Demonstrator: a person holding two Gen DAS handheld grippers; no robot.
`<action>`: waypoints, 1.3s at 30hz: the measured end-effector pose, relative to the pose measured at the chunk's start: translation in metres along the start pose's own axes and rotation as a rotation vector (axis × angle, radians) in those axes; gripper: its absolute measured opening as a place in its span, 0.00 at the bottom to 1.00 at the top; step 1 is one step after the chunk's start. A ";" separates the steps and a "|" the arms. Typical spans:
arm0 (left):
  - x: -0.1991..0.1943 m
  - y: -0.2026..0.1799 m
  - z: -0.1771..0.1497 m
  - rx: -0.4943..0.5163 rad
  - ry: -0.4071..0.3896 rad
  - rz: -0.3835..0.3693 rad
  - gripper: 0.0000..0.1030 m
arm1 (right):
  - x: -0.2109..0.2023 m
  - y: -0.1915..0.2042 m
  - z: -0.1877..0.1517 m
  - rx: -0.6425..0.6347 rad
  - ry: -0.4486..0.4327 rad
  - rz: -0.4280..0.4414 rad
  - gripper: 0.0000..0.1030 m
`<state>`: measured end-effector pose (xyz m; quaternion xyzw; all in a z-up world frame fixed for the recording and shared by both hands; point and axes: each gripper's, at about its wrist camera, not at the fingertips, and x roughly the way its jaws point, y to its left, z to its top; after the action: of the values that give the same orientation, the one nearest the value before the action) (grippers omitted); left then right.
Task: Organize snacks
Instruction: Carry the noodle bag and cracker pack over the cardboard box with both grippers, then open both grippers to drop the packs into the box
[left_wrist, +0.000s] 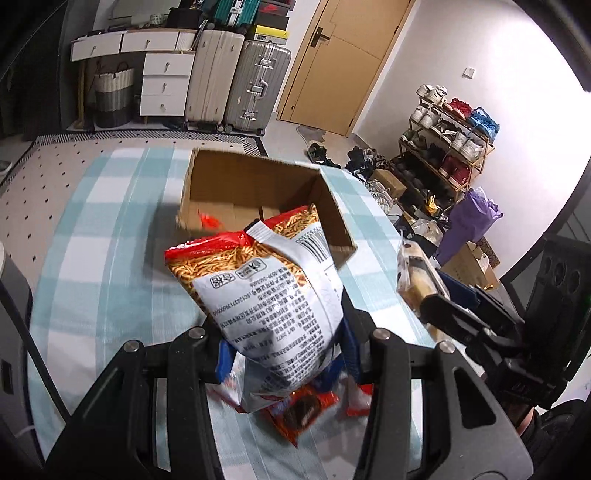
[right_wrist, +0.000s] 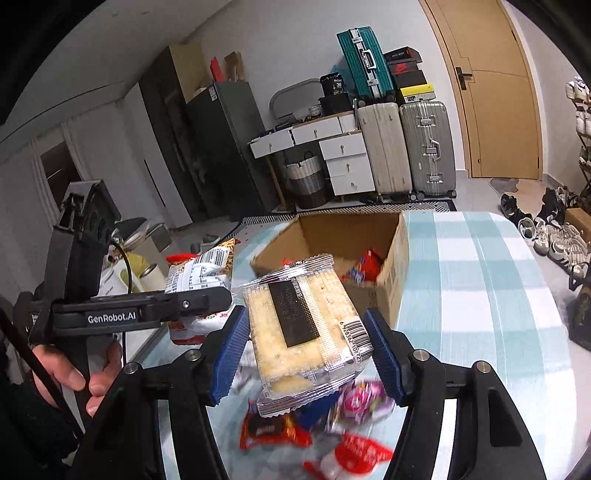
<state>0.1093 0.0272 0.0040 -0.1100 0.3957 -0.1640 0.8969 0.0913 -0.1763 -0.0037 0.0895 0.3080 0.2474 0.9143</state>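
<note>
left tongs arm (right_wrist: 110, 317): "GenRobot.AI"; black box (right_wrist: 334, 84) on drawers: "30"; cracker pack (right_wrist: 306, 328): barcode digits blurred

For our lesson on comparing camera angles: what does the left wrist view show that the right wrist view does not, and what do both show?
Only the left wrist view: the left gripper shut on a noodle snack bag, seen from behind, and a shoe rack with a purple bag below it.

Only the right wrist view: the right gripper shut on a clear cracker pack, a hand on the other tool, a dark tall cabinet.

Both: the cardboard box, checked tablecloth, suitcases, wooden door.
</note>
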 end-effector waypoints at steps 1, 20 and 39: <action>0.002 0.001 0.007 0.003 0.004 -0.002 0.42 | 0.002 -0.001 0.006 0.002 -0.004 0.000 0.63; 0.079 0.013 0.124 0.023 0.043 0.033 0.42 | 0.073 -0.025 0.094 0.063 -0.007 -0.002 0.63; 0.174 0.059 0.147 -0.028 0.131 0.066 0.42 | 0.160 -0.055 0.104 0.102 0.070 -0.033 0.63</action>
<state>0.3414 0.0252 -0.0346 -0.0983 0.4591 -0.1357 0.8725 0.2862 -0.1435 -0.0218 0.1222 0.3535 0.2193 0.9011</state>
